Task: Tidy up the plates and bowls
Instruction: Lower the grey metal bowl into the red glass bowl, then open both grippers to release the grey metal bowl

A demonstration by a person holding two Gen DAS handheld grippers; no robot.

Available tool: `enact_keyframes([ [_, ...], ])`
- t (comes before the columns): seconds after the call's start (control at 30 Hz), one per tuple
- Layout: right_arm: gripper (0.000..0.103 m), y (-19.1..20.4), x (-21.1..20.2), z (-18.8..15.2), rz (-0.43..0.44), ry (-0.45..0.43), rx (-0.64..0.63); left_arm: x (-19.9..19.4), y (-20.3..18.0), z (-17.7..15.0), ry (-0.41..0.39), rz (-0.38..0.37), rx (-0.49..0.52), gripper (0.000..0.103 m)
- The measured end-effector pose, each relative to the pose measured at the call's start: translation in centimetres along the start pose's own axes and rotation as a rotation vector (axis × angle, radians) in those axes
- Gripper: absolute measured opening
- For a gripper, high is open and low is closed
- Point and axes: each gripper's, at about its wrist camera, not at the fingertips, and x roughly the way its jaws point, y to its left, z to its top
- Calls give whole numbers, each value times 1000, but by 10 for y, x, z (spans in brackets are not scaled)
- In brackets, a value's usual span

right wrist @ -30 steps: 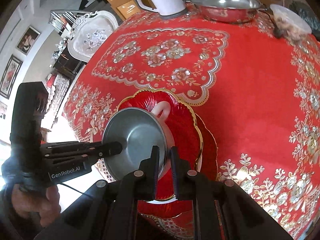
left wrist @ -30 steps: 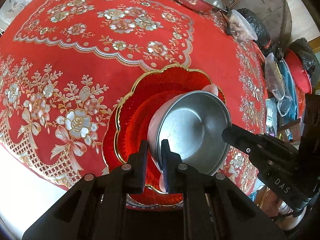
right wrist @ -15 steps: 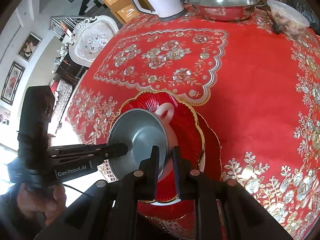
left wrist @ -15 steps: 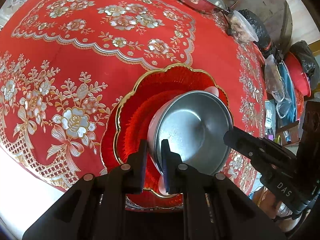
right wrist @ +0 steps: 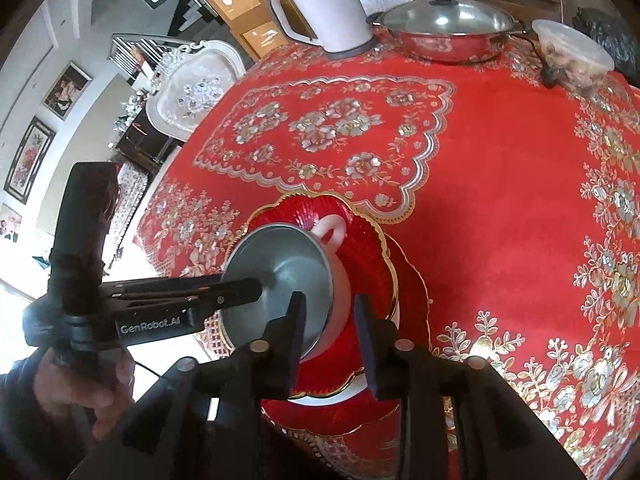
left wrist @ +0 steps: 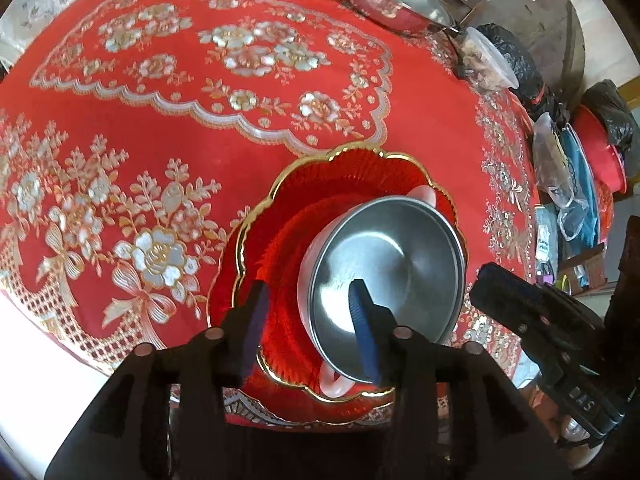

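I hold both grippers spread wide over a stack of dishes near the table's front edge, gripping nothing. My left gripper [left wrist: 310,312] straddles the near rim of the steel bowl [left wrist: 384,272]: one blue-padded finger hangs over the red plate [left wrist: 280,216] outside the rim, the other sits over the bowl's inside. I cannot tell whether either pad touches metal.

My right gripper [right wrist: 330,320] comes at the same bowl [right wrist: 276,276] from the opposite side, its jaws apart, one finger over the bowl's hollow and the other beyond the white bowl [right wrist: 338,284] that cradles it. In this view the left gripper's [right wrist: 240,290] black tips lie at the steel rim, with a hand [right wrist: 80,384] wrapped round its grip.

The steel bowl sits nested in the white two-handled bowl [left wrist: 424,196], one handle showing past the far rim, another just ahead of my left fingers. Both rest on the gold-edged red plate [right wrist: 368,248], which lies on a second red plate [right wrist: 412,292] on the red flowered cloth [left wrist: 160,128].

Well ahead of both grippers stand a white jug [right wrist: 324,4], a lidded steel pan [right wrist: 448,28] and a clear tub [right wrist: 572,52].
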Motion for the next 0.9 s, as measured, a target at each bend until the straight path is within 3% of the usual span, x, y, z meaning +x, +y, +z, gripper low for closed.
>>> enact_keyframes([
  [0.33, 54, 2, -20, -8, 34, -59, -25, -12, -8, -2, -82, 95, 61, 41],
  [0.5, 65, 1, -27, -14, 57, -61, -40, -15, -14, -4, -104, 112, 80, 53],
  [0.63, 69, 2, -29, -18, 68, -54, -47, -17, -19, -4, -113, 119, 84, 54],
  [0.7, 70, 3, -29, -21, 71, -52, -51, -17, -21, -4, -116, 120, 86, 61],
  [0.9, 70, 1, -32, -23, 73, -53, -55, -20, -30, -7, -132, 130, 106, 67],
])
